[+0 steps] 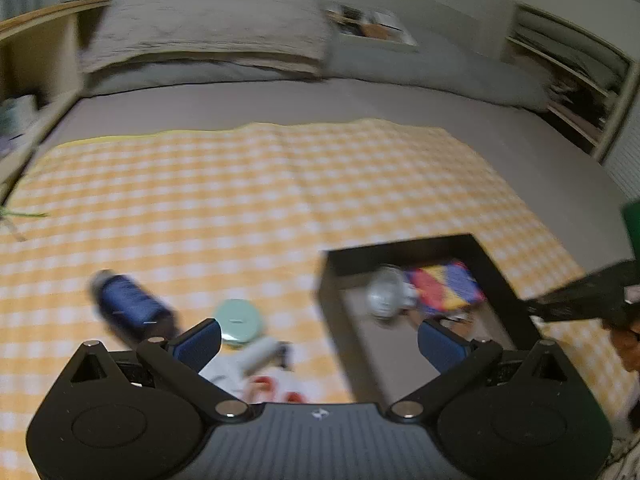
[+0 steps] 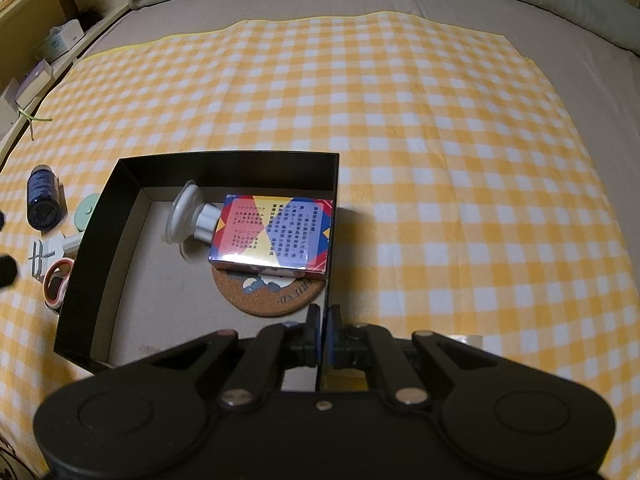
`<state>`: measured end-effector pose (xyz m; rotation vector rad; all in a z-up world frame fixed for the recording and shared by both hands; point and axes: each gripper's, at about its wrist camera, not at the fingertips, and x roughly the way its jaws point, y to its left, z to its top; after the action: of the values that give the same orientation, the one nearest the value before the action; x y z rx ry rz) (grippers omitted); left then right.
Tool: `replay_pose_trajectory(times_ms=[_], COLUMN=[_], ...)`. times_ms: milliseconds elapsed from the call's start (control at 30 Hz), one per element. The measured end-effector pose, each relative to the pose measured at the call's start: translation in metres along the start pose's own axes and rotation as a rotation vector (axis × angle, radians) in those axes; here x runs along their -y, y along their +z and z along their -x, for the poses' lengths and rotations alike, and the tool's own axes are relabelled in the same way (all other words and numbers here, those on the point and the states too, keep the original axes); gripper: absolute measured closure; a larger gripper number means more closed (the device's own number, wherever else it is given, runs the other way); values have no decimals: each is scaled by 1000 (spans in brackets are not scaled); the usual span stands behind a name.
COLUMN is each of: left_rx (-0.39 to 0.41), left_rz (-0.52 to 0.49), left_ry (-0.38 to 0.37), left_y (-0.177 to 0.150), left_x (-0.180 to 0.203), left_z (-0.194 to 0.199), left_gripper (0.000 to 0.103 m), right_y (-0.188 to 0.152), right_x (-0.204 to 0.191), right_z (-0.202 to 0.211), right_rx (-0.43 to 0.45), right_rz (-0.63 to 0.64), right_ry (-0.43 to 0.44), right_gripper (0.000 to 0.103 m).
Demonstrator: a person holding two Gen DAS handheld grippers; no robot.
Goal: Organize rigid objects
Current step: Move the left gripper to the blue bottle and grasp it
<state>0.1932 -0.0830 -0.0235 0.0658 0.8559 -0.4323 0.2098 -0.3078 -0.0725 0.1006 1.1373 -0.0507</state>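
A black open box [image 2: 224,162] lies on the yellow checked cloth. Inside it are a colourful card box [image 2: 276,232], a cork coaster [image 2: 268,298] under it and a clear suction cup with a white knob [image 2: 188,216]. My right gripper [image 2: 323,320] is shut on the box's right wall. My left gripper [image 1: 318,342] is open and empty, above the cloth left of the box [image 1: 332,280]. Below it lie a dark blue bottle [image 1: 132,304], a mint round lid [image 1: 238,318], a white cylinder [image 1: 260,354] and a red-and-white ring [image 1: 262,386].
The cloth [image 2: 440,120] covers a grey bed with pillows [image 1: 208,32] at the far end. A wooden shelf [image 2: 48,20] with small boxes runs along the left. A shelf unit [image 1: 576,76] stands at the far right.
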Motion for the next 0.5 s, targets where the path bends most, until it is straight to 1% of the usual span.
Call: replay_pose_trajectory(times_ms=[167,333,400,467,500], left_rx=[42,58,60,56,51], left_rz=[-2,-72,-88,-92,-97], left_ry=[102,168,152,98,90], left_y=[0,1,0,-1,-1], left_x=[-37,-71,-83,-96,-101], left_z=[6,-2,-8,-16,-21], left_gripper=[0,0,0,0,0], right_y=[0,1,1,1,1], right_x=[1,2,3,3,3], right_z=[1,2,2,2,2], right_rx=[0,2,1,1,1], right_rz=[3,0,3,4,2], right_ry=[-2,-3,-4,-4,-2], right_gripper=[99,99,99,99,99])
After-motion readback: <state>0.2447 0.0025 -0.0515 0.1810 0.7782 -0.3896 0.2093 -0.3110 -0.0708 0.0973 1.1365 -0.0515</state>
